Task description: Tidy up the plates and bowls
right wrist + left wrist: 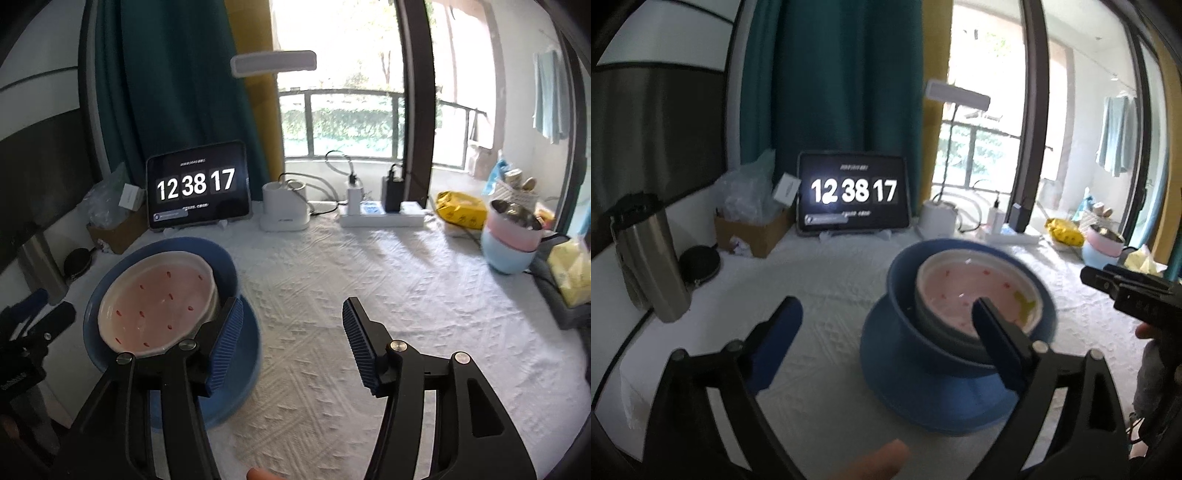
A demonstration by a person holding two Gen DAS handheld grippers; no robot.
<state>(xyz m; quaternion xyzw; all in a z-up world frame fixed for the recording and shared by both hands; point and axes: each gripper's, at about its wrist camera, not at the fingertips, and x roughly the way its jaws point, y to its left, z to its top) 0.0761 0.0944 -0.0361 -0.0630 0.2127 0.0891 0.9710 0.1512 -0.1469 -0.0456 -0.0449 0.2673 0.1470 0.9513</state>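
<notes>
On the white tablecloth stands a stack: a blue plate [923, 398], a blue bowl [905, 291] on it, and a white bowl [975, 288] with a pink, red-speckled inside nested in that. My left gripper [886, 302] is open just in front of the stack, its right finger [993, 332] overlapping the bowls' near rim and nothing pressed between the pads. In the right wrist view the white bowl [159, 299], blue bowl [221, 258] and blue plate [243, 369] sit at the left. My right gripper [291, 302] is open over bare cloth beside them, its left finger [225, 339] in front of the stack's right side.
A tablet clock [853, 192], a cardboard box [753, 229] and a steel flask [650, 258] line the back left. A white lamp base [284, 210], a power strip [380, 218] and a yellow bag [461, 206] stand behind. A pink bowl in a light-blue one [513, 236] sits at the right.
</notes>
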